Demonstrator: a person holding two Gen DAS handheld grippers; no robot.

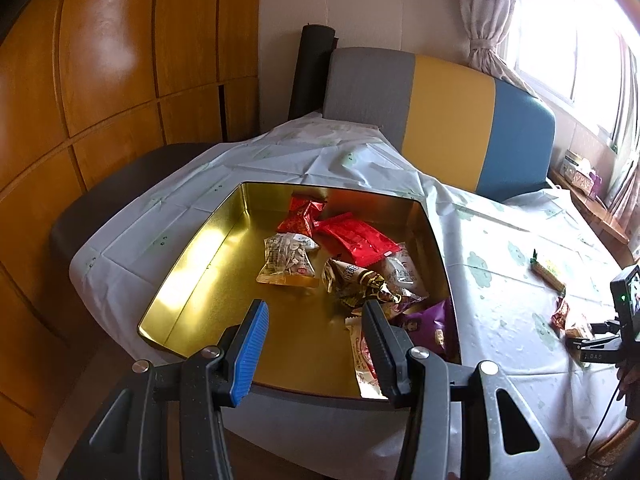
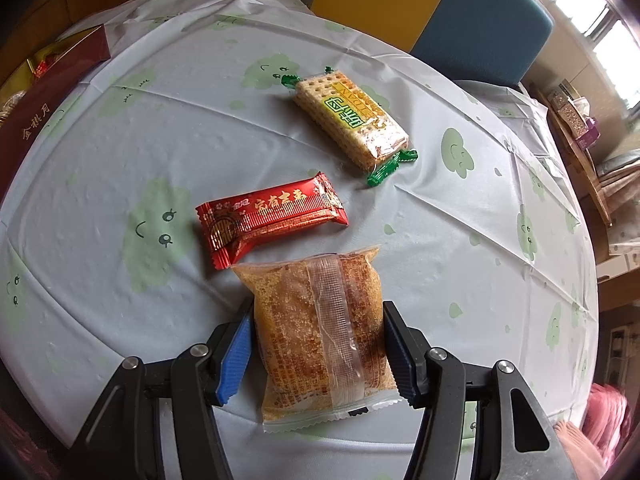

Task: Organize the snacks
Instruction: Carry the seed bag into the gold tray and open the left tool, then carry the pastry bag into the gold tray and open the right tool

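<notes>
A gold tin (image 1: pixel 192 264) holds several snack packets (image 1: pixel 348 236) on its right half. My left gripper (image 1: pixel 316 320) is open and empty above the tin's near side. My right gripper (image 2: pixel 316 330) is open with its fingers on either side of a clear packet of golden-brown cake (image 2: pixel 316 332) lying on the table; the pads look close to its sides. A red packet (image 2: pixel 272 216) lies just beyond it, and a cracker pack with green ends (image 2: pixel 352 120) lies farther back. The tin's dark red side shows at the left edge (image 2: pixel 36 120).
The round table wears a white cloth with green cloud prints (image 2: pixel 460 240). A grey, yellow and blue chair back (image 1: pixel 440 120) stands behind the table. Wooden cabinets (image 1: pixel 100 80) are on the left. The right gripper shows at the right edge of the left wrist view (image 1: pixel 616 328).
</notes>
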